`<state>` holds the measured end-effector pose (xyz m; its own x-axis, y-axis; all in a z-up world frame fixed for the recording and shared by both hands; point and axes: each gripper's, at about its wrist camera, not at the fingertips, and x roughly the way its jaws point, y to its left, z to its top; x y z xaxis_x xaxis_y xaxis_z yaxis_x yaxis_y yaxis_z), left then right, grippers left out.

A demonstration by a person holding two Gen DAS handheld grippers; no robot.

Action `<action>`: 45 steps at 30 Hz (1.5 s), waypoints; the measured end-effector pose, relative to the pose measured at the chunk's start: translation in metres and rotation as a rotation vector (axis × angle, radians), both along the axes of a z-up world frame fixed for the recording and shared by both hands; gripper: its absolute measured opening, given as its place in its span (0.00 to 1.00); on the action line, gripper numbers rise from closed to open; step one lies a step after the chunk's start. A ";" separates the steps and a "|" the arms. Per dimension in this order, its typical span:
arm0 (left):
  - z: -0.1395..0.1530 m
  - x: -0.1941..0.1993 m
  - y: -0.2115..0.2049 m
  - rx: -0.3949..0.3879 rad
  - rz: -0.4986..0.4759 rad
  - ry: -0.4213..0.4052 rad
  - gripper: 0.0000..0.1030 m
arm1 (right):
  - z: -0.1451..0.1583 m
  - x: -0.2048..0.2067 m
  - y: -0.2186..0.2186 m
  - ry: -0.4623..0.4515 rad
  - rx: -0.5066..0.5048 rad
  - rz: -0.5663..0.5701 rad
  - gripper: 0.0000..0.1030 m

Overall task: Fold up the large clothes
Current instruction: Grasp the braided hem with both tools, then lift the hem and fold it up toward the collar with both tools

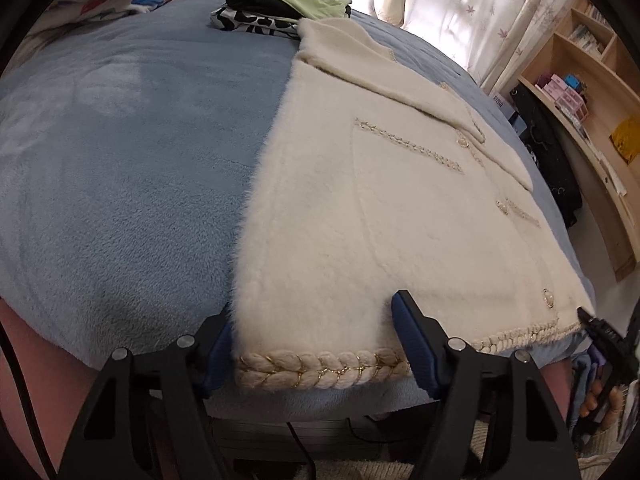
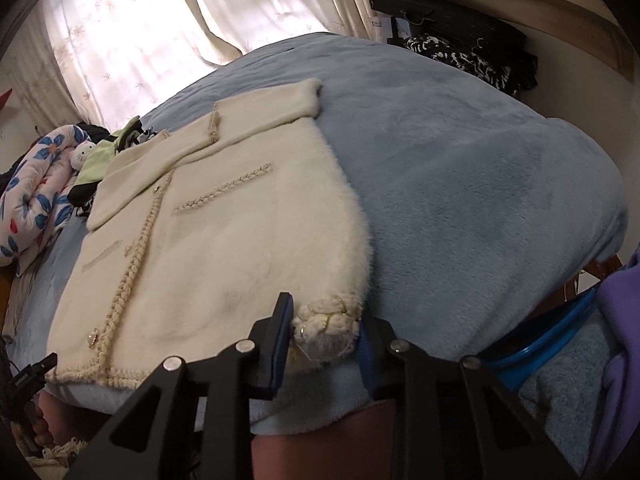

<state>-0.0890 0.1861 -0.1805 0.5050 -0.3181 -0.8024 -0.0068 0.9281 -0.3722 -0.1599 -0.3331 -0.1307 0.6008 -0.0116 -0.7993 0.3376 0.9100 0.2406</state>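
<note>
- Cream fleece is bunching between the pads of our right gripper [image 2: 325,338], which is clamping narrowly on the near right corner of the coat's braided hem [image 2: 326,326], so that corner can be lifted for a fold.
- We are holding our left gripper [image 1: 316,340] with its jaws wide, straddling the near left corner of the same hem [image 1: 320,366]; the blue pads [image 1: 412,340] are standing on either side of the fabric and not yet pressing on it, as far as we can judge.
- We are keeping both grippers tilted down at the near edge, one per corner, probably so the hem can be carried toward the collar evenly.
- The cream coat [image 1: 380,208] is lying flat, front up, on the blue blanket [image 1: 120,160], its sleeves [image 1: 384,80] already folded across the chest.
- Far beyond it, a pile of folded clothes [image 1: 280,4] is sitting near the floral bedding [image 2: 36,200], well apart from our working area.
- Wooden shelves [image 1: 580,80] are standing to the right of the bed.
</note>
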 end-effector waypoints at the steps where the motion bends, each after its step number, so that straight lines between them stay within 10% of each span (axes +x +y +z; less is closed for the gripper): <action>1: 0.000 -0.001 0.001 -0.008 0.001 0.001 0.69 | -0.004 0.001 -0.001 0.007 0.009 -0.006 0.29; 9: -0.005 0.008 -0.021 0.047 -0.060 0.001 0.89 | -0.019 0.003 -0.001 0.018 0.027 -0.011 0.29; 11: -0.002 0.008 -0.022 0.062 -0.055 -0.012 0.73 | -0.017 0.004 0.002 0.018 0.009 0.001 0.26; 13: 0.004 0.009 -0.023 0.054 -0.064 -0.019 0.27 | -0.011 0.006 0.005 0.018 -0.013 0.007 0.22; 16: 0.013 0.014 -0.021 -0.011 -0.067 -0.003 0.16 | 0.002 0.007 0.008 -0.015 -0.024 0.014 0.18; 34: 0.138 0.112 -0.026 -0.266 -0.005 -0.225 0.14 | 0.111 0.106 -0.010 -0.307 0.095 0.020 0.15; 45: 0.158 0.305 -0.020 -0.204 0.131 -0.238 0.14 | 0.145 0.290 -0.061 -0.361 0.100 -0.022 0.15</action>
